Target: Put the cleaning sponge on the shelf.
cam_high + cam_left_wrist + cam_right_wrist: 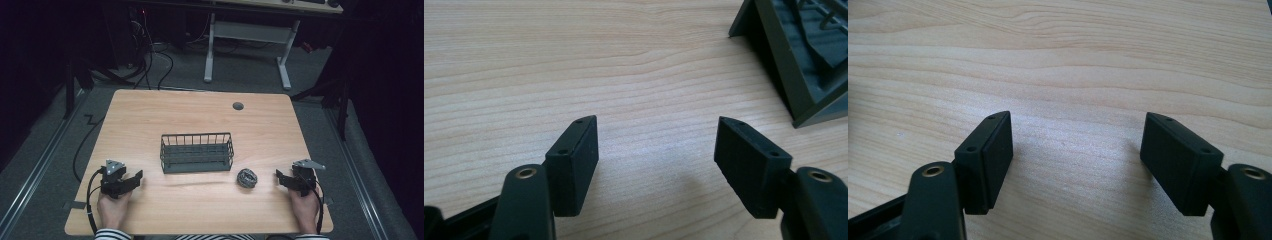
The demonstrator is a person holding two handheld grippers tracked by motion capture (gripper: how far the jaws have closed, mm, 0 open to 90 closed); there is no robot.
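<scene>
A dark wire basket (197,152) stands in the middle of the wooden table (200,115). To its right and nearer me lies a grey metal scouring ball (247,177). My left gripper (136,178) rests low at the front left, pointing right toward the basket. Its jaws are open over bare wood (656,145), and a corner of the basket (794,75) shows at the upper right of the left gripper view. At the front right, my right gripper (278,178) points left, a short way from the ball. It is open too, with only wood between its jaws (1075,145).
A round cable hole (238,106) sits near the table's far edge. Beyond the table stands another desk with white legs (247,32), and cables (150,60) lie on the floor. Striped sleeves show at the bottom edge.
</scene>
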